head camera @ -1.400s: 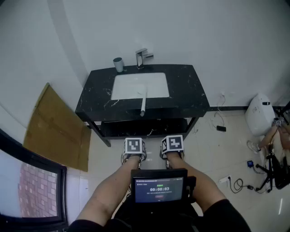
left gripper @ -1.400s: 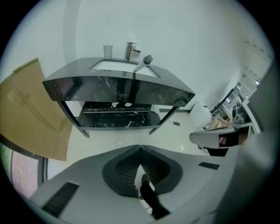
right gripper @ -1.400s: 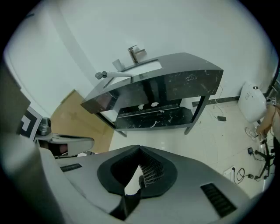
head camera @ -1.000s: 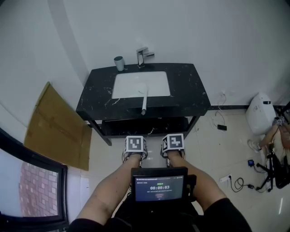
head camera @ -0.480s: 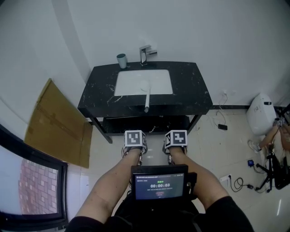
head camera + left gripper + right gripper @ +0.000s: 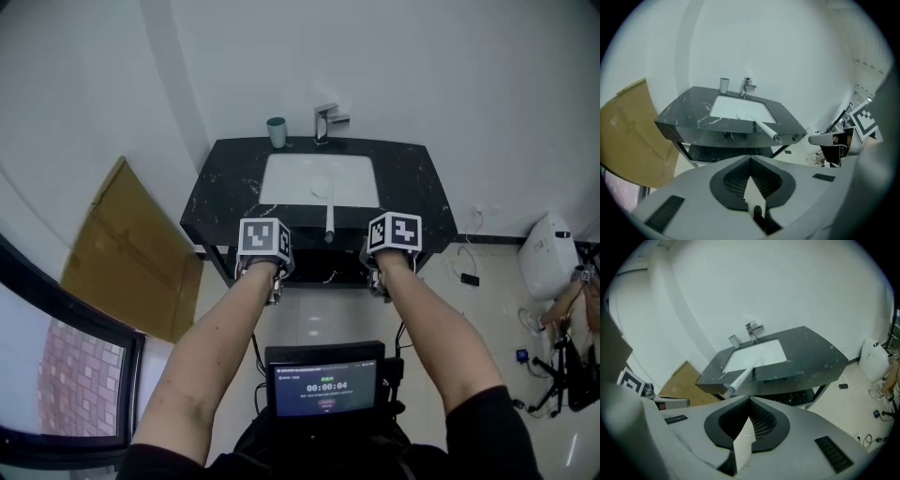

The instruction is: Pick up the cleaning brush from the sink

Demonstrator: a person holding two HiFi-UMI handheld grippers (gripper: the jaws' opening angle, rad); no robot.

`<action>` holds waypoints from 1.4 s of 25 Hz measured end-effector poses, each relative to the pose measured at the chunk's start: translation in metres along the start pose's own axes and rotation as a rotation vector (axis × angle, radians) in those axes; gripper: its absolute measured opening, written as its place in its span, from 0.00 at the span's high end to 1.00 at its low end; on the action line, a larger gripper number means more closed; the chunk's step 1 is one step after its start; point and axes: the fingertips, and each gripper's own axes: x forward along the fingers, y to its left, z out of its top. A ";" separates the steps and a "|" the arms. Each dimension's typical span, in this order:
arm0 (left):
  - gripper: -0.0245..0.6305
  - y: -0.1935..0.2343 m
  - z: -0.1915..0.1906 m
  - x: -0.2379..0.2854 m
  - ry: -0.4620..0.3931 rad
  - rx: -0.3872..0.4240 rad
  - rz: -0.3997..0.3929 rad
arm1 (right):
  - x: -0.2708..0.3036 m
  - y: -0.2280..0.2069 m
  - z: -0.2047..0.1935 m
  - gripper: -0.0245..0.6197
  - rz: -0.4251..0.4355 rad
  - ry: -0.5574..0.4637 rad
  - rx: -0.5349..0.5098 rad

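White cleaning brush (image 6: 328, 211) lies with its long axis front-to-back. Its head is in the white rectangular sink (image 6: 291, 183), and its smooth tubular handle points at the person, the end overhanging the front edge of the black veined marble counter (image 6: 230, 187). Left gripper (image 6: 750, 161) and right gripper (image 6: 750, 401) both have jaw tips closed together with nothing between them (empty). The brush sits ahead of them, between the two in head view, untouched. Chrome faucet (image 6: 324, 122) and grey cup (image 6: 277, 132) stand at the back edge.
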 end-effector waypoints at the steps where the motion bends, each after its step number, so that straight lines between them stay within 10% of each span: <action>1: 0.95 0.008 0.012 -0.007 -0.014 0.003 -0.001 | 0.000 0.011 0.015 0.96 0.015 -0.012 -0.002; 13: 0.93 0.099 0.117 0.015 -0.039 0.054 -0.015 | 0.079 0.095 0.130 0.80 0.109 -0.005 -0.079; 16: 0.88 0.108 0.140 0.034 -0.043 0.079 -0.015 | 0.109 0.094 0.147 0.47 0.141 0.045 -0.108; 35: 0.88 0.188 0.285 0.249 0.158 0.197 -0.211 | 0.340 0.019 0.194 0.53 -0.122 0.344 0.029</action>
